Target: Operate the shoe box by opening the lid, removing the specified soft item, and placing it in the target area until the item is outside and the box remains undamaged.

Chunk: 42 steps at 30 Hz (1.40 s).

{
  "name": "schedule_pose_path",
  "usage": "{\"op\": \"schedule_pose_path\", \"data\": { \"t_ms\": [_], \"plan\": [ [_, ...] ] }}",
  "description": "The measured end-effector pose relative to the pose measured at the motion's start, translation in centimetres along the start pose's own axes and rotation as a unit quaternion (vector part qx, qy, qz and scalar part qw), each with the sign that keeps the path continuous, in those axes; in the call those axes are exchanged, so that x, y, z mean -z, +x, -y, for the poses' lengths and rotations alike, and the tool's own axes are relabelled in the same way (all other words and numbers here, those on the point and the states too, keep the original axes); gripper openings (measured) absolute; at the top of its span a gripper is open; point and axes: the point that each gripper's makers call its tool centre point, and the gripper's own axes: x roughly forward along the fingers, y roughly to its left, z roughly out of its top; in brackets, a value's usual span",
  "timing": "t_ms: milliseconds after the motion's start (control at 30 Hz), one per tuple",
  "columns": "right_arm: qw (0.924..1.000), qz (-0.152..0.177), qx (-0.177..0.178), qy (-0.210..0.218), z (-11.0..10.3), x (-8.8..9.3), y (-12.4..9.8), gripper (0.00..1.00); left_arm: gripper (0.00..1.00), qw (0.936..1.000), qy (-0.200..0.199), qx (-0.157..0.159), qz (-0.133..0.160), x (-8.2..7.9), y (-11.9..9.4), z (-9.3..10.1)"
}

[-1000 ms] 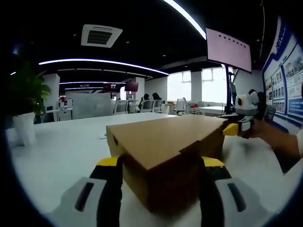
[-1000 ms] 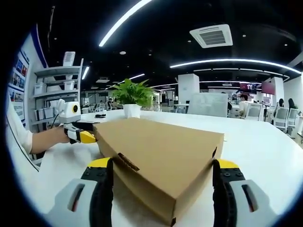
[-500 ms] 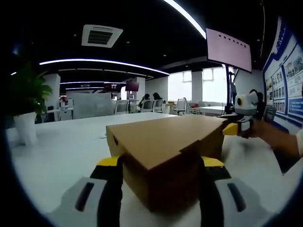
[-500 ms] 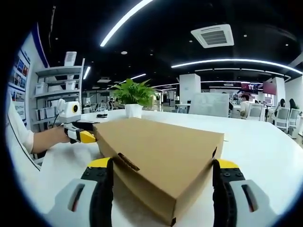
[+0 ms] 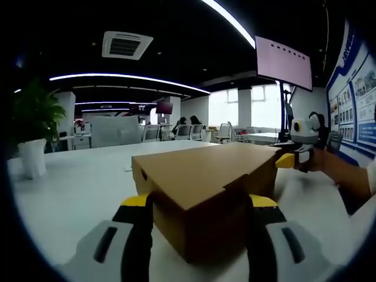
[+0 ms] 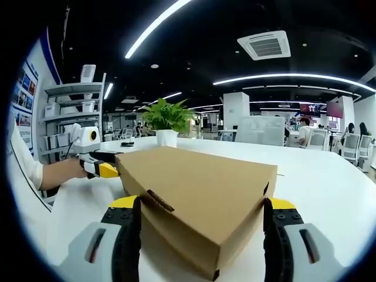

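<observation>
A closed brown cardboard shoe box lies on the white table, lid down. My left gripper is open, its yellow-tipped jaws standing either side of the box's near corner. In the right gripper view the same box sits between the jaws of my right gripper, also open and straddling a corner. The right gripper, held by a hand, is at the box's far right corner in the left gripper view. The left gripper is at the far left corner in the right gripper view. The box's contents are hidden.
The white table stretches wide to the left and behind the box. A potted green plant stands at the table's far side. A person's sleeve is at the left edge. Shelves, chairs and desks fill the office behind.
</observation>
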Motion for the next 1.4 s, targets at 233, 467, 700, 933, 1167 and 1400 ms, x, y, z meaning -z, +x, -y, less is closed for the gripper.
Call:
{"op": "schedule_pose_path", "data": {
  "t_ms": [233, 467, 700, 933, 1167, 1400],
  "plan": [
    [1.0, 0.002, 0.0, 0.0, -0.2, 0.0, 0.0, 0.87, 0.64, 1.0, 0.0, -0.004, 0.008, 0.1, -0.3, 0.4],
    [1.0, 0.004, -0.003, 0.0, -0.5, 0.1, -0.3, 0.87, 0.64, 1.0, 0.001, -0.006, 0.008, 0.1, -0.7, 0.9],
    [1.0, 0.002, -0.004, 0.0, -0.6, 0.1, -0.5, 0.87, 0.64, 1.0, 0.001, -0.004, 0.007, 0.1, -1.0, 1.0],
    [1.0, 0.002, -0.004, 0.0, -0.8, 0.1, -0.7, 0.87, 0.63, 1.0, 0.001, -0.005, 0.008, 0.2, -1.2, 1.3],
    [1.0, 0.003, -0.004, 0.0, -1.0, 0.2, -0.9, 0.87, 0.63, 1.0, 0.001, -0.005, 0.008, 0.3, -1.5, 1.6],
    [1.0, -0.002, -0.006, 0.0, -0.9, 0.1, -1.0, 0.87, 0.63, 0.9999, -0.001, -0.005, 0.011, 0.4, -1.7, 0.5]
  ]
}}
